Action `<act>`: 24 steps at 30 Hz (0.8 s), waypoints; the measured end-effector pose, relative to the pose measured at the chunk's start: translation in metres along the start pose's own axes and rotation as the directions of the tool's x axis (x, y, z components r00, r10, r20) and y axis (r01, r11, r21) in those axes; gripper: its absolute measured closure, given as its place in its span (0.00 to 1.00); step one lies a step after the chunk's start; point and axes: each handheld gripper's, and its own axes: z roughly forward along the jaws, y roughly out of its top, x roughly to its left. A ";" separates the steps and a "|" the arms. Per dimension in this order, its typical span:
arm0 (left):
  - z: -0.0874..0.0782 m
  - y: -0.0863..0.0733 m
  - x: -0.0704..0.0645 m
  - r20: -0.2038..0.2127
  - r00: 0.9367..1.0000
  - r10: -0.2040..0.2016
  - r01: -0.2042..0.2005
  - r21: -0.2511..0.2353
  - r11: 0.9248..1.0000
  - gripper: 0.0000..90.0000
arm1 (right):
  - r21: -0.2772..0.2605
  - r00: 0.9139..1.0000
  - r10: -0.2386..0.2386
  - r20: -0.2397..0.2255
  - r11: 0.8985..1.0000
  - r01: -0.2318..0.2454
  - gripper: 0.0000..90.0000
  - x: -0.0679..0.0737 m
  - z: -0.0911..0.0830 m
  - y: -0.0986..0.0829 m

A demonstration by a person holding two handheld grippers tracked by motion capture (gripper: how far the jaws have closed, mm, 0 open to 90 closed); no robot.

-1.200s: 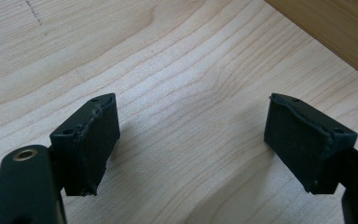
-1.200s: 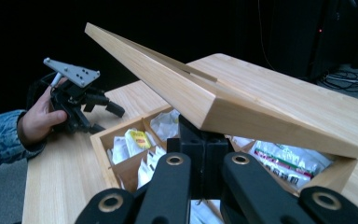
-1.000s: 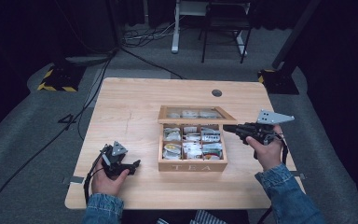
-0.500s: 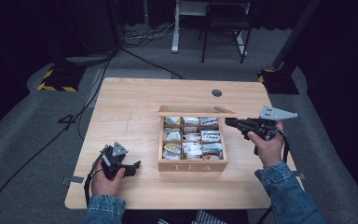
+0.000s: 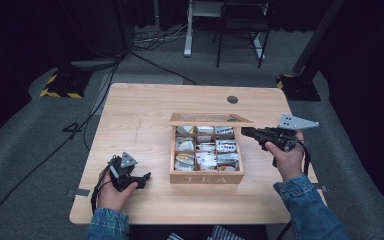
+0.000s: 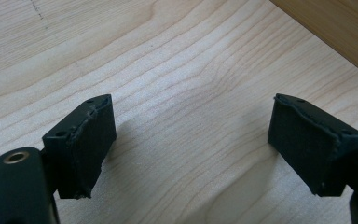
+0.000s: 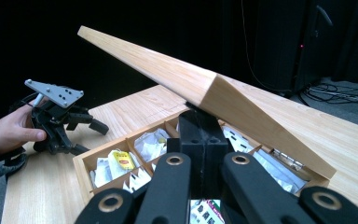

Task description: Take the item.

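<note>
A wooden tea box (image 5: 206, 177) marked TEA stands at the middle of the table, with several compartments full of tea bags (image 5: 207, 152). Its hinged lid (image 5: 211, 119) is tilted up at the far side. My right gripper (image 5: 248, 132) is at the lid's right end. In the right gripper view its jaws are pressed together, and the right gripper (image 7: 204, 122) sits under the raised lid (image 7: 223, 88), which rests on it above the tea bags (image 7: 121, 161). My left gripper (image 5: 142, 177) rests open on the table left of the box, nothing between its pads (image 6: 81, 144).
The light wooden table (image 5: 140, 115) has a round cable hole (image 5: 232, 99) at the back right. Behind it on the grey floor are cables, a chair and a desk frame (image 5: 240, 30). Yellow-black striped bases (image 5: 62, 85) stand off both back corners.
The lid has swung up further with my right gripper under it, uncovering the back row of compartments. The left gripper has stayed put.
</note>
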 end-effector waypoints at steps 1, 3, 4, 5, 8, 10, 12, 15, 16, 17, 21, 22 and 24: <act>0.000 0.000 0.000 0.002 1.000 -0.002 0.002 0.001 1.000 0.17 | -0.002 1.000 0.003 -0.002 1.000 -0.003 1.00 0.002 0.000 -0.001; 0.000 0.000 0.000 0.003 1.000 -0.002 0.002 0.001 1.000 0.17 | -0.002 1.000 0.003 -0.002 1.000 -0.003 1.00 0.002 -0.001 -0.001; 0.000 0.000 0.000 0.003 1.000 -0.002 0.002 0.001 1.000 0.17 | -0.004 1.000 0.006 -0.001 1.000 -0.006 1.00 0.003 -0.001 -0.001; 0.000 0.000 0.000 0.002 1.000 -0.002 0.002 0.001 1.000 0.17 | -0.009 1.000 0.008 0.000 1.000 -0.008 1.00 0.003 -0.002 -0.001; 0.000 0.000 -0.001 0.000 1.000 -0.002 0.002 0.003 1.000 0.17 | -0.012 1.000 0.011 -0.001 1.000 -0.011 1.00 0.003 -0.003 -0.002; 0.000 0.000 -0.001 -0.005 1.000 -0.005 0.005 -0.002 1.000 0.17 | -0.012 1.000 0.011 0.001 1.000 -0.011 1.00 0.003 -0.002 -0.002; 0.000 -0.001 -0.003 -0.007 1.000 -0.019 0.019 0.002 1.000 0.17 | -0.013 1.000 0.011 0.003 1.000 -0.011 1.00 0.004 -0.001 -0.003; 0.000 0.000 -0.003 -0.008 1.000 -0.017 0.017 0.000 1.000 0.17 | -0.008 1.000 0.008 0.007 1.000 -0.008 1.00 0.006 0.001 -0.003; 0.000 0.000 -0.003 -0.005 1.000 -0.007 0.007 0.004 1.000 0.17 | -0.008 1.000 0.010 0.008 1.000 -0.010 1.00 0.006 0.001 -0.003; 0.000 0.000 -0.004 0.001 1.000 0.001 -0.001 0.001 1.000 0.17 | -0.010 1.000 0.014 0.007 1.000 -0.014 1.00 0.006 0.001 -0.003; -0.001 -0.001 -0.005 0.006 1.000 0.006 -0.006 0.001 1.000 0.19 | -0.008 1.000 0.018 0.007 1.000 -0.018 1.00 0.006 0.000 -0.002; -0.002 -0.001 -0.005 0.008 1.000 0.008 -0.008 -0.003 1.000 0.21 | -0.007 1.000 0.018 0.004 1.000 -0.018 1.00 0.005 0.000 -0.002; -0.005 -0.003 -0.005 0.015 1.000 0.009 -0.009 0.002 1.000 0.24 | -0.007 1.000 0.017 0.005 1.000 -0.017 1.00 0.005 0.000 -0.002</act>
